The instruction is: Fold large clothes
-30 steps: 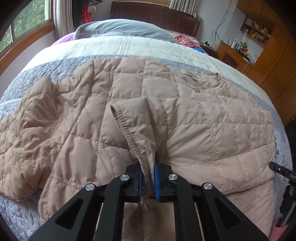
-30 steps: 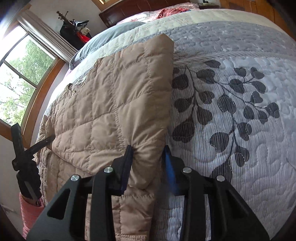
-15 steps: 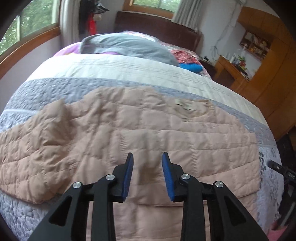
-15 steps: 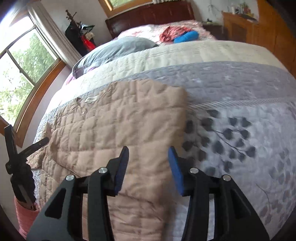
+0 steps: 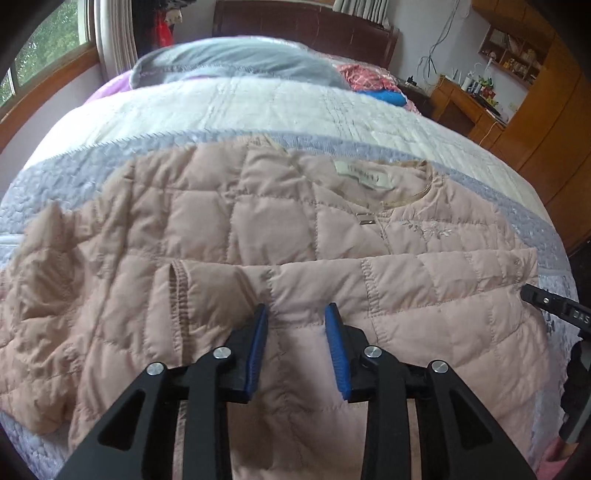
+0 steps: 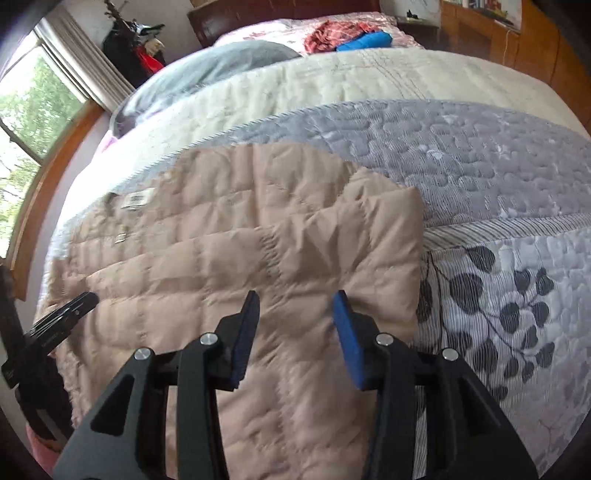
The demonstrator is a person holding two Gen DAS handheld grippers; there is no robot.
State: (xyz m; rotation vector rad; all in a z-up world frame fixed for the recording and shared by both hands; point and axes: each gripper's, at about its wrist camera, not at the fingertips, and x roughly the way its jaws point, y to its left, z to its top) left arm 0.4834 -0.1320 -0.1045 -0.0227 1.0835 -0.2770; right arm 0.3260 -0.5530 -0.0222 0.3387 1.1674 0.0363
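Observation:
A beige quilted jacket (image 5: 258,229) lies spread across the bed, collar and label toward the headboard, with one sleeve folded across its body. It also shows in the right wrist view (image 6: 258,251). My left gripper (image 5: 297,314) is open and empty, just above the folded sleeve. My right gripper (image 6: 295,301) is open and empty above the jacket's right part, near its right edge. The other gripper's tip shows at the right edge of the left wrist view (image 5: 554,304) and at the left of the right wrist view (image 6: 62,314).
The bed has a grey and white quilted cover (image 6: 480,166) with a leaf print (image 6: 517,295). A grey pillow (image 5: 229,62) and red and blue clothes (image 6: 351,35) lie near the dark headboard. A wooden desk and wardrobe (image 5: 546,110) stand to the right, a window (image 6: 22,107) to the left.
My left gripper let go of the sleeve it pinched and opened; the sleeve now lies folded across the jacket. My right gripper let go of the jacket edge and drew back. Both cameras now face the headboard more.

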